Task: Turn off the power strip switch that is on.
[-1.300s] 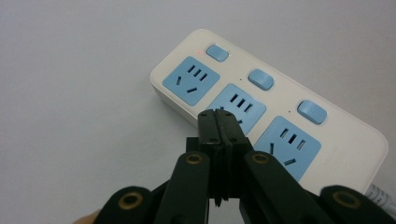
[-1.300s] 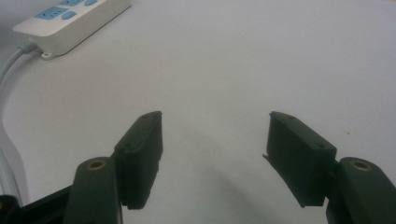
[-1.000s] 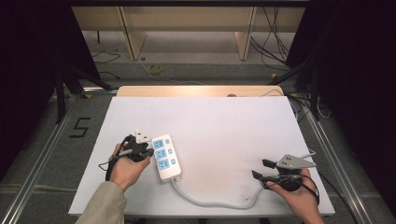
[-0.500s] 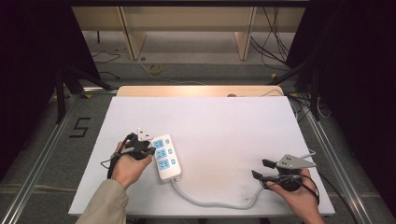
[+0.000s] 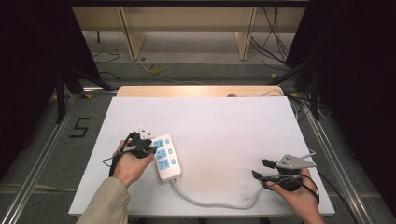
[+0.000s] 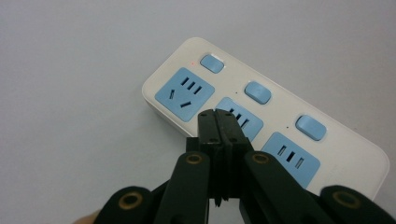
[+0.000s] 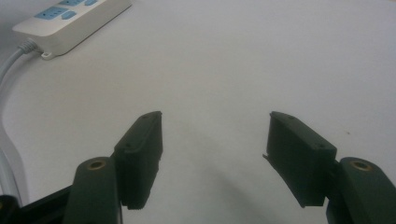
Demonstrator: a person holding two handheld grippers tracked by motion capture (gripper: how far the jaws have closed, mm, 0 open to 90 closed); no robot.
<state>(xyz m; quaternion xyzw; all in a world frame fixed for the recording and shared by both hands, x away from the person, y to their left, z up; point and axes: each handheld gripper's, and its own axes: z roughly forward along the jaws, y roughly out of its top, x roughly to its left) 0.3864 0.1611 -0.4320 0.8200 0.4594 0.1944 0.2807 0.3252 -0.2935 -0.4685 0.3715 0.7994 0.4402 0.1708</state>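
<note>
Left hand-held gripper [image 6: 215, 122] — jaws together — over power strip's [image 6: 261, 112] middle socket [image 6: 243, 122]

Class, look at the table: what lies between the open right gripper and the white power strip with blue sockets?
In the high view, only bare white tabletop and the strip's grey cable lie between the right gripper and the power strip.

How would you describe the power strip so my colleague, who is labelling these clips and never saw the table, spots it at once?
Start at the white table and go to its near left part, by the person's left hand. There the power strip lies flat right beside the shut left claw. It is a white bar with three blue sockets, three blue switches, and a grey cable curling toward the right claw.
</note>
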